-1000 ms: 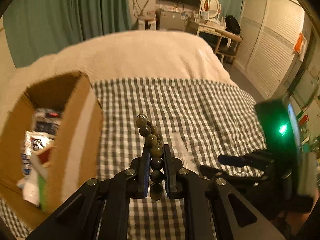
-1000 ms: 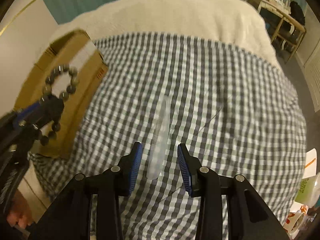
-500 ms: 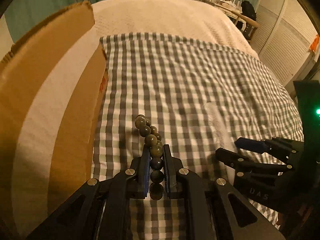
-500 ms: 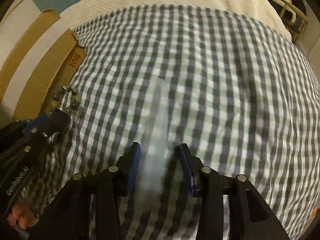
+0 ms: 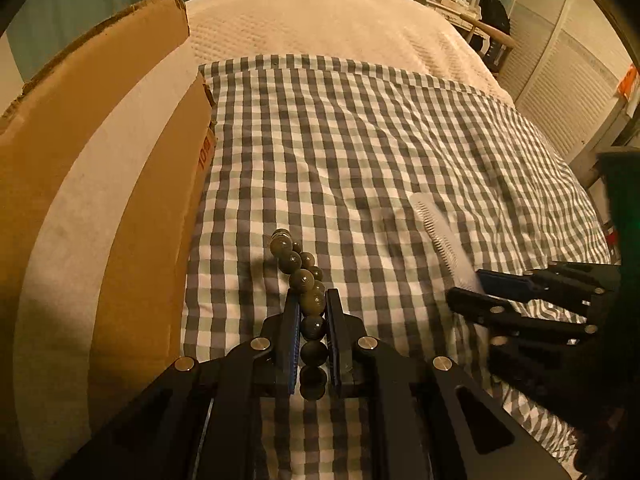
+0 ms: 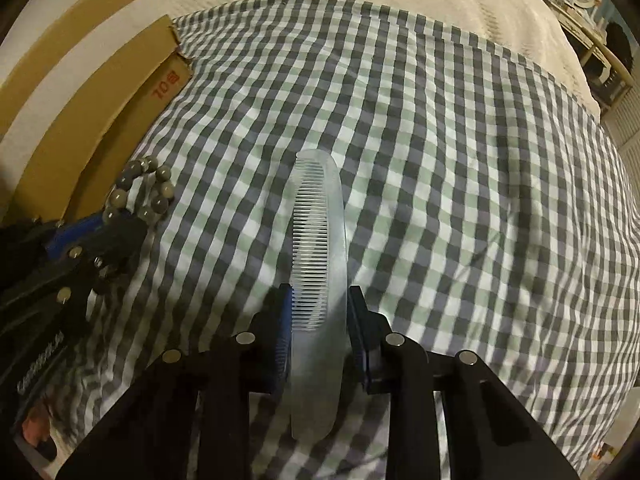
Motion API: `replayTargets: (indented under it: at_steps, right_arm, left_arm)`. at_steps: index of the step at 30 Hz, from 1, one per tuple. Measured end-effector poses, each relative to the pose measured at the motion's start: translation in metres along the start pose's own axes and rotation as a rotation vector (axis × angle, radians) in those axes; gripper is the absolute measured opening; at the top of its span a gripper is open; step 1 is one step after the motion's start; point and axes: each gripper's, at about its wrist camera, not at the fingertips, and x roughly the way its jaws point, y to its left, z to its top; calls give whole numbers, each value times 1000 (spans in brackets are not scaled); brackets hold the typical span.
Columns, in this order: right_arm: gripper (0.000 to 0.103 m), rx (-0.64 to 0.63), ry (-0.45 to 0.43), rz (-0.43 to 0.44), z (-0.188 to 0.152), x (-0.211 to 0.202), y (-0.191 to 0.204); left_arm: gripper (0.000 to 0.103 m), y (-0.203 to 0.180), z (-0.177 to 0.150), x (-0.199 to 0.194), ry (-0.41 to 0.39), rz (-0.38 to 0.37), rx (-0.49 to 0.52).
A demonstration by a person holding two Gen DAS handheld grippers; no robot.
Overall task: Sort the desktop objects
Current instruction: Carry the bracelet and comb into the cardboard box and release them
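On a bed spread with a gray-and-white checked cloth, two hand-held grippers work side by side in the sorting of loose items. The left gripper is pressed tight around a bracelet of dark olive beads, the strand pinched between its pads and the free loop jutting forward just above the cloth. The right gripper straddles a translucent plastic comb; its jaws have just been closing, and they now sit against the comb's two edges near its handle end, apparently gripping it.

The step in hand looks to be the pickup of the comb, with the bracelet already secured. The next move likely calls for a firm, even squeeze and a straight lift, then a carry to the brown cardboard box standing just beside the left gripper at the cloth's edge.

The comb is long, gently curved and frosted, fine teeth along one side, lying flat with its tip pointing away. Thin and smooth, it could slip or twist in the pads if it is raised unevenly.
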Motion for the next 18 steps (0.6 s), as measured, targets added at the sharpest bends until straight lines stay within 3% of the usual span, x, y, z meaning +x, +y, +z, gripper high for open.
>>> replayTargets:
  at_steps: [9, 14, 18]
  right_arm:
    - [26, 93, -82, 37, -13, -69, -37]
    - [26, 131, -174, 72, 1, -132, -32]
    - [26, 136, -276, 115, 18, -183, 3]
  left_arm:
    - [11, 1, 10, -50, -20, -37, -98]
    - [11, 6, 40, -115, -104, -58, -111]
    - [11, 24, 64, -174, -201, -37, -107]
